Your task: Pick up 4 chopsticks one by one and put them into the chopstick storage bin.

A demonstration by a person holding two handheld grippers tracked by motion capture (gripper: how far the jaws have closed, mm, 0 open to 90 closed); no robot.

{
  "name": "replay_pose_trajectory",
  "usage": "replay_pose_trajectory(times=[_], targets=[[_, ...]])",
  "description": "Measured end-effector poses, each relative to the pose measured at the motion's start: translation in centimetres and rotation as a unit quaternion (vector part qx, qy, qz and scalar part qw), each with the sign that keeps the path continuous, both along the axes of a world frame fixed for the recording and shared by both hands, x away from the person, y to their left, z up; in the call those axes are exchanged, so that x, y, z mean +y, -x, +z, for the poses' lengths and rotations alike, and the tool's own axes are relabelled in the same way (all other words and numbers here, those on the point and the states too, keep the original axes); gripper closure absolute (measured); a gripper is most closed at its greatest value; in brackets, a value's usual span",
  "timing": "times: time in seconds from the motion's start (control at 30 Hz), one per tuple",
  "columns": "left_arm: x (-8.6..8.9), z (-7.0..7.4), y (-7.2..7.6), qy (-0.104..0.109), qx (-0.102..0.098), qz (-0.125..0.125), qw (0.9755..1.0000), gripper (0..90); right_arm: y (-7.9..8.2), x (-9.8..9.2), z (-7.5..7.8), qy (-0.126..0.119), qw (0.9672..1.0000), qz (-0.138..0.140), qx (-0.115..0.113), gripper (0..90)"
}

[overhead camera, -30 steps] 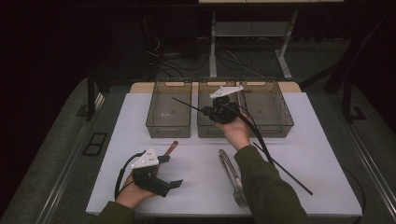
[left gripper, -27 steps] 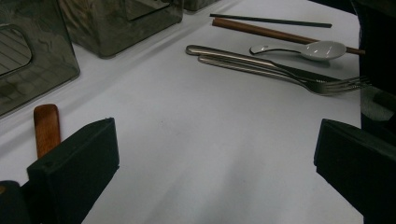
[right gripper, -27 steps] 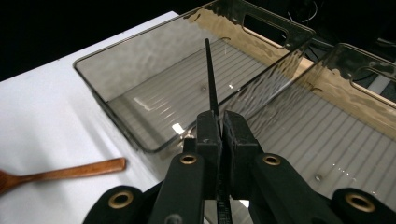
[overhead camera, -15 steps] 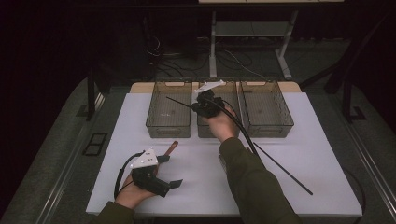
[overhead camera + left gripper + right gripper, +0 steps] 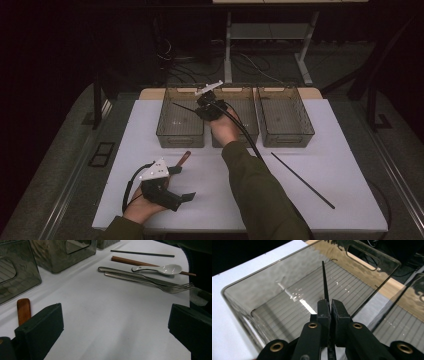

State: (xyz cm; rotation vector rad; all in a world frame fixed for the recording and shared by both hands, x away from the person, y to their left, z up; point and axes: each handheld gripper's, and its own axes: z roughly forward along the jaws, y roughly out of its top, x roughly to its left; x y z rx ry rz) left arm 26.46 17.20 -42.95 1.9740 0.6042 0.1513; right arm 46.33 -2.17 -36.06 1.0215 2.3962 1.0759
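My right gripper (image 5: 201, 110) hangs over the left clear bin (image 5: 180, 141), shut on a thin black chopstick (image 5: 182, 107). In the right gripper view the chopstick (image 5: 325, 282) sticks out past the closed jaws of that gripper (image 5: 330, 305) above the ribbed floor of the left bin (image 5: 274, 277). My left gripper (image 5: 183, 184) rests on the white table near the front left, open, with nothing between its jaws. In the left gripper view the gripper (image 5: 115, 325) frames bare tabletop.
Two more clear bins (image 5: 285, 135) stand to the right of the first. A second black chopstick (image 5: 302, 180) lies at the right. A wooden handle (image 5: 184, 157) lies by my left gripper. A fork (image 5: 150, 282), a white spoon (image 5: 162, 268) and a wooden chopstick (image 5: 125, 260) lie together.
My right hand has carried the black chopstick leftward, from above the middle bin to above the left bin. The left gripper has stayed in place.
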Motion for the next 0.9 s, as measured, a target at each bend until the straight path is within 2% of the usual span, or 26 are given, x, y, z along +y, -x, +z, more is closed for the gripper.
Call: replay_pose_trajectory(times=[0.17,0.5,0.57,0.63,0.7,0.9], targets=[[0.0,0.0,0.0,0.003,0.001,0.000,1.0000,0.0,-0.5,1.1,-1.0,0.006,1.0000,-0.002,0.006,85.9],[0.1,0.1,0.1,0.004,0.000,-0.001,1.0000,0.0,-1.0,2.6,-2.0,0.009,0.9998,0.000,0.018,84.2],[0.1,0.2,0.1,0.004,0.000,-0.002,1.0000,0.0,-1.0,2.5,-2.0,0.007,0.9999,-0.005,0.012,70.2],[0.1,0.2,0.1,0.006,0.000,-0.001,1.0000,0.0,-1.1,2.4,-1.8,-0.003,0.9998,-0.001,0.019,63.6],[0.1,0.1,0.1,0.005,0.000,-0.001,1.0000,0.0,-1.0,2.3,-1.6,0.000,0.9999,0.000,0.011,57.9],[0.1,0.1,0.0,0.003,-0.004,-0.002,1.0000,0.0,-0.8,1.6,-0.8,-0.008,0.9998,0.002,0.017,50.5]])
